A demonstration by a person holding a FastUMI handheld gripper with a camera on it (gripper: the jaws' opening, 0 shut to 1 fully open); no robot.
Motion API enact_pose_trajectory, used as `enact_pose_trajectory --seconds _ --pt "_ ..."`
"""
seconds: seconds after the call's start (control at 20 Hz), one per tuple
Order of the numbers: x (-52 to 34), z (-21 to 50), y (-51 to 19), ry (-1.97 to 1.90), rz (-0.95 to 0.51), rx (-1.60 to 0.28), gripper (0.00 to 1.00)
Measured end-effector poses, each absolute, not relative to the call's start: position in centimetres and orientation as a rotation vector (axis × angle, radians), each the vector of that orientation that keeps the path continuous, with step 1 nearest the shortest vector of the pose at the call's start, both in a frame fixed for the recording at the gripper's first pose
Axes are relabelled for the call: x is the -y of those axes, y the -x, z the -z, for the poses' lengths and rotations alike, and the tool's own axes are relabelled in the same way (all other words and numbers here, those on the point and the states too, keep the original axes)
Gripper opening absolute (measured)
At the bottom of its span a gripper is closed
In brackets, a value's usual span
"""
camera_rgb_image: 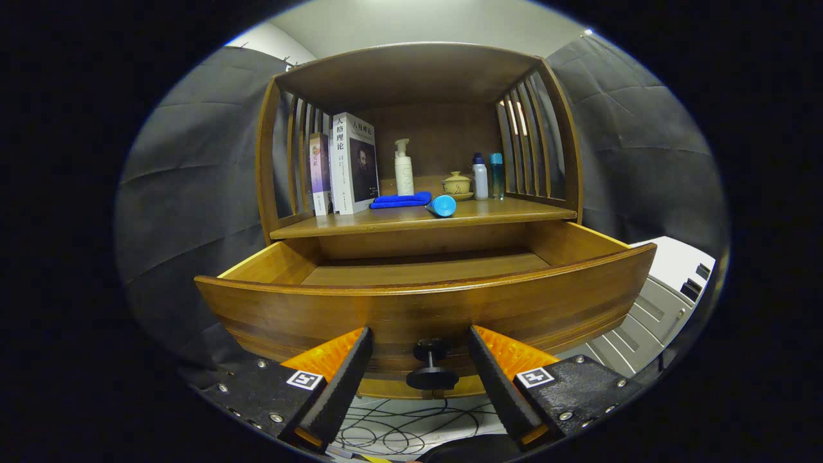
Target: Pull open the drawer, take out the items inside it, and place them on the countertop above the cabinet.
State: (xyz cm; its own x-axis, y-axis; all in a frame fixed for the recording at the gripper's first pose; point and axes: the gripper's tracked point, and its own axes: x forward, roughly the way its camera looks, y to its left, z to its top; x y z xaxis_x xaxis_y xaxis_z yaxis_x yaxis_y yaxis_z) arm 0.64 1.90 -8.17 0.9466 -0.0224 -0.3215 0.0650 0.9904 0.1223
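The gripper (419,350) is spread wide, its fingers either side of the drawer knob (431,368) without touching it. The drawer (424,308) above the knob is pulled out. Beyond it, on the countertop (411,222), lie a blue cylinder (443,206), a blue cloth (402,200), books (352,164) and bottles (479,177).

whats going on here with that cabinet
A person's handheld gripper is at the front of a wooden cabinet's drawer, which is pulled open. The fingers stand open on either side of the black knob, not pressing on it. The part of the drawer floor in view looks bare. On the countertop above lie a blue tube and a folded blue cloth, with books, a pump bottle, a lidded cup and two small bottles behind.
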Motion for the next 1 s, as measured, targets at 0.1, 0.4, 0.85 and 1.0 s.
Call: enact_pose_trajectory --seconds 0.1,0.4,0.85,1.0 --pt "-1.8 8.1 -1.2 -0.136 0.042 -0.326 0.94" --pt "-1.4 7.6 -3.0 -0.145 0.04 -0.307 0.94" --pt "-1.3 7.8 -5.3 -0.14 0.037 -0.302 0.94" --pt "-1.2 7.9 -6.0 -0.137 0.037 -0.299 0.94"
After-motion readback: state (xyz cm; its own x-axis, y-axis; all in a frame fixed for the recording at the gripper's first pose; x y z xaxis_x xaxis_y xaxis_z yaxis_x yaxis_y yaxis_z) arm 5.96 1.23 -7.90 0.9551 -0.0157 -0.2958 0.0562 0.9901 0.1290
